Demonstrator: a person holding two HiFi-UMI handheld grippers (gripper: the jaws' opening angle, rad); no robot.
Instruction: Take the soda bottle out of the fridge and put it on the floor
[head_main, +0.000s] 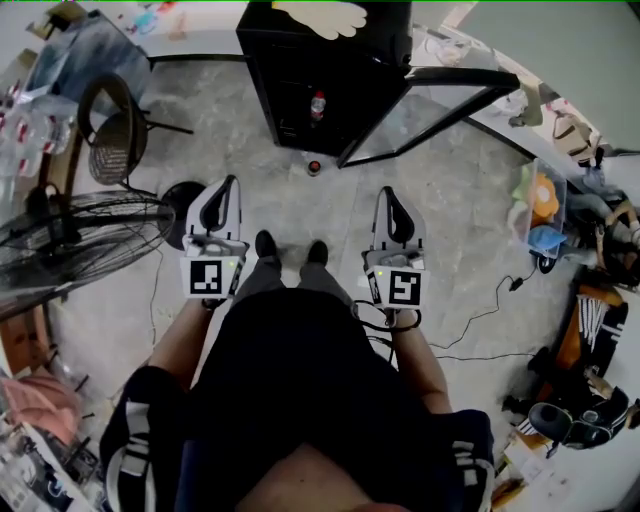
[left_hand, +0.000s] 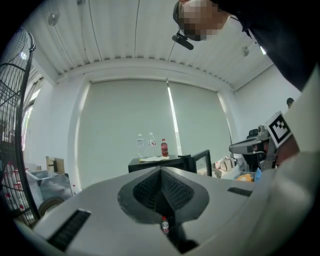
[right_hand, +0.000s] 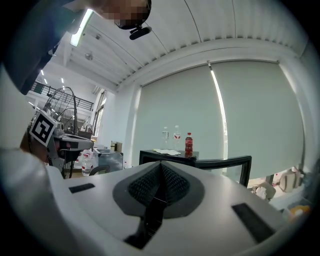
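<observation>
The black fridge (head_main: 300, 70) stands ahead with its door (head_main: 440, 100) swung open to the right. A bottle with a red label (head_main: 317, 105) stands inside it. A small red-topped bottle (head_main: 314, 167) stands on the floor just before the fridge. On the fridge top a red soda bottle (left_hand: 164, 148) (right_hand: 188, 143) stands next to two clear bottles (left_hand: 145, 142). My left gripper (head_main: 231, 181) (left_hand: 161, 172) and right gripper (head_main: 386, 192) (right_hand: 161, 165) are held level, side by side, well short of the fridge. Both are shut and empty.
A standing fan (head_main: 70, 235) and a wicker chair (head_main: 115, 140) crowd the left. A clear box of toys (head_main: 540, 205) and cluttered shelves sit at the right, with cables (head_main: 500, 300) across the floor. The person's shoes (head_main: 265, 245) are between the grippers.
</observation>
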